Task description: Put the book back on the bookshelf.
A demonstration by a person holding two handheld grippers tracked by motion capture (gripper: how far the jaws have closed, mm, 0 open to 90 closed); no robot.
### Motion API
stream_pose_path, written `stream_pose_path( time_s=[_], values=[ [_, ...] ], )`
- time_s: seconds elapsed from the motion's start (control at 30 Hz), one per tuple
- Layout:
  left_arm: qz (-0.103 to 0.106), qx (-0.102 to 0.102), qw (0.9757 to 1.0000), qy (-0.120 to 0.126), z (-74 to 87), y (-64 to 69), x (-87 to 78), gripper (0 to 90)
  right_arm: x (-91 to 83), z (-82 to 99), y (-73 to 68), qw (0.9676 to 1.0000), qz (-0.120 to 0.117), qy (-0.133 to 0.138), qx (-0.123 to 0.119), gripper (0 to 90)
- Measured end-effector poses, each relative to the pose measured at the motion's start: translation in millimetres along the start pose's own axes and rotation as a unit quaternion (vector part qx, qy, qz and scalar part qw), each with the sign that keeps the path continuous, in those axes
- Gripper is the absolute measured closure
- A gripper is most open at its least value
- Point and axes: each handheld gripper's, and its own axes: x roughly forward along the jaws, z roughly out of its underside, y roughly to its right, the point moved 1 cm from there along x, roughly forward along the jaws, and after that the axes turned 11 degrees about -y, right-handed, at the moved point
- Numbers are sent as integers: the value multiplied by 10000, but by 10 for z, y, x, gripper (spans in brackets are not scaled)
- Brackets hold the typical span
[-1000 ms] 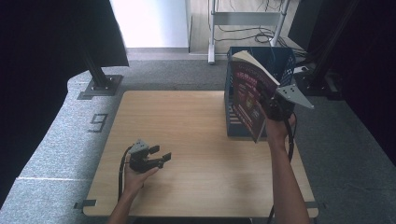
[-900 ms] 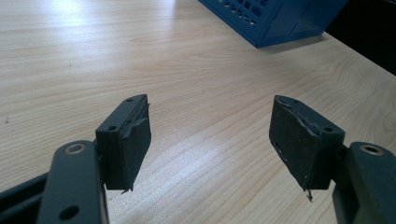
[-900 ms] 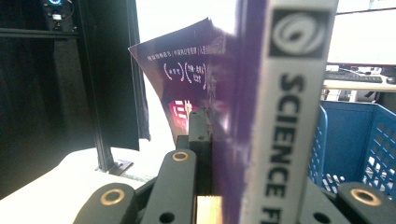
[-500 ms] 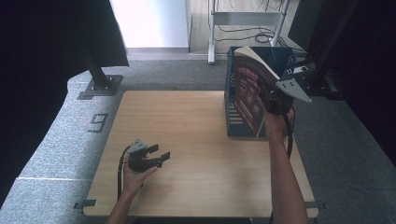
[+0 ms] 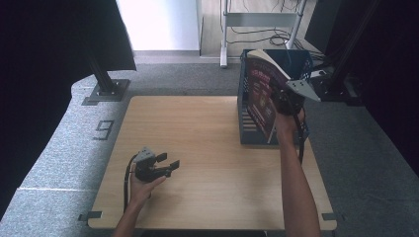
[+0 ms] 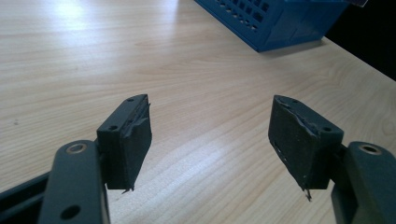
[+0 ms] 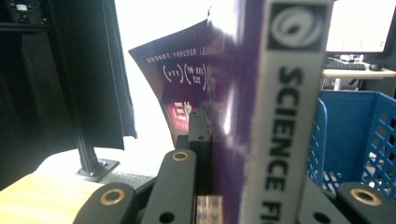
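Nearest you, your left tongs (image 5: 165, 165) rest low on the counter (image 5: 207, 197) with jaws apart and nothing between them, so they can't steady anything. Farther off, your right tongs (image 5: 285, 101) are clamped on the book (image 5: 262, 94), held upright above the near rim of the blue basket (image 5: 299, 61). The grip sits at one edge: the loose front cover could flop open and catch the basket wall, or the book might twist in the jaws. It's a purple paperback with a grey spine reading "SCIENCE FI".

Lab or studio, black curtains (image 5: 54, 59), metal stand (image 5: 259, 19) with cables, monitor (image 7: 362, 25), numbered carpet
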Motion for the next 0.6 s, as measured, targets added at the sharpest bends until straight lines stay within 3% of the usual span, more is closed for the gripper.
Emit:
stream_pose_path(
  time_s=[0.6],
  values=[
    [-89, 79, 9999, -32, -8, -1, -12, 318, 224, 13, 35, 9998, 153, -12, 144, 817]
  ],
)
